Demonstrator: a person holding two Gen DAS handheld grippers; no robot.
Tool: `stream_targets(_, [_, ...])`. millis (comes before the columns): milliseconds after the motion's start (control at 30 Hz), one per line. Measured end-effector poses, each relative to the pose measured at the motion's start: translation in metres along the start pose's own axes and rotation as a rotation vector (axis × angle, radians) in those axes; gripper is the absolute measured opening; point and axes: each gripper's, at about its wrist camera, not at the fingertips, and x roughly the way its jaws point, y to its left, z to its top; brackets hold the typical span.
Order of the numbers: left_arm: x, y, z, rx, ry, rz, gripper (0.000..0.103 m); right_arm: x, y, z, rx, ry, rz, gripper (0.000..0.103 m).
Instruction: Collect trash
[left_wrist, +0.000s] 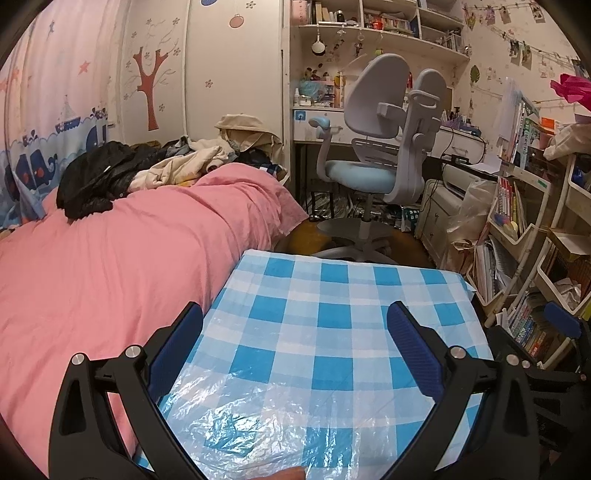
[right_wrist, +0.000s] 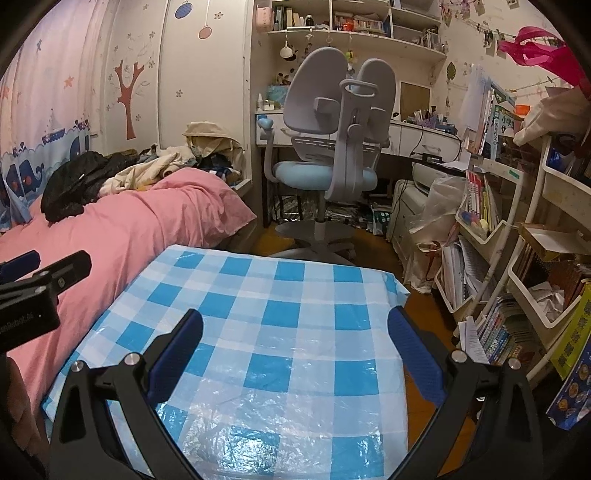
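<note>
A table under a blue-and-white checked plastic cloth (left_wrist: 332, 306) (right_wrist: 280, 306) fills the near part of both views. A crinkled clear plastic film (left_wrist: 258, 424) (right_wrist: 258, 435) lies on its near end. My left gripper (left_wrist: 295, 314) hangs open over the cloth with nothing between its blue pads. My right gripper (right_wrist: 295, 319) is open too, over the cloth's right half, and holds nothing. Each gripper shows at the edge of the other's view: the right one (left_wrist: 565, 325) and the left one (right_wrist: 37, 266). I see no loose trash on the cloth.
A bed with a pink cover (left_wrist: 110, 258) and a heap of clothes (left_wrist: 147, 166) runs along the left. A grey-blue desk chair (right_wrist: 332, 147) stands beyond the table. White shelf racks (right_wrist: 517, 258) with books and crumpled paper (right_wrist: 550, 295) crowd the right.
</note>
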Motion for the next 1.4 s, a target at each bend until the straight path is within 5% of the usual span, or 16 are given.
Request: stream_targets(1400, [0.011,0.010,-0.005,-0.020,0.037,0.058,0.096,0.003,0.009,-0.001,-0.045,0.033,-0.014,0.096])
